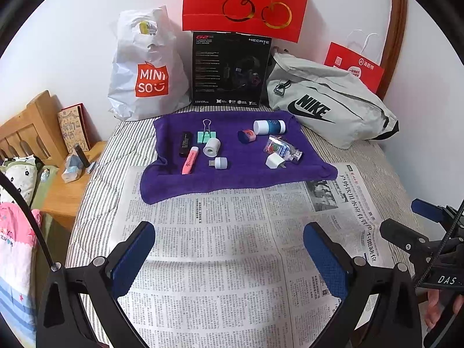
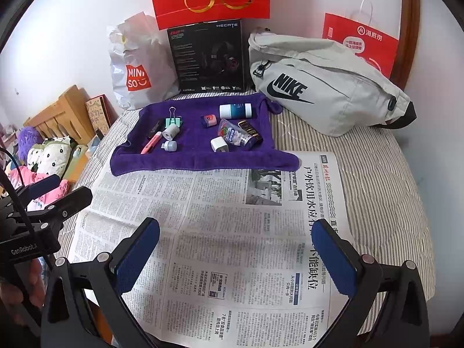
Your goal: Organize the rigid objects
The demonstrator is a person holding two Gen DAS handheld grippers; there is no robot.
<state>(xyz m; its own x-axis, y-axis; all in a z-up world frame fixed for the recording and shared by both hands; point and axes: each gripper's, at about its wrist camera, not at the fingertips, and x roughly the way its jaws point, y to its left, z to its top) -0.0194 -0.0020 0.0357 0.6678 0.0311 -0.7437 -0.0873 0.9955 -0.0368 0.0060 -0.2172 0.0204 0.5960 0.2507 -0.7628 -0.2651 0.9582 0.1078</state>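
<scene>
Left wrist view, Nike bag [image 1: 327, 107], Miniso bag [image 1: 145, 75], black box [image 1: 229, 69] behind purple towel [image 1: 232, 159]

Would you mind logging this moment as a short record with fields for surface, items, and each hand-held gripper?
surface: newspaper spread on a striped bed, purple towel behind it
items on towel: pink highlighter, green binder clip, white charger plug, white-and-blue bottle, small clear bottle
left hand-held gripper: open, empty, over the newspaper
right hand-held gripper: open, empty, over the newspaper
</scene>
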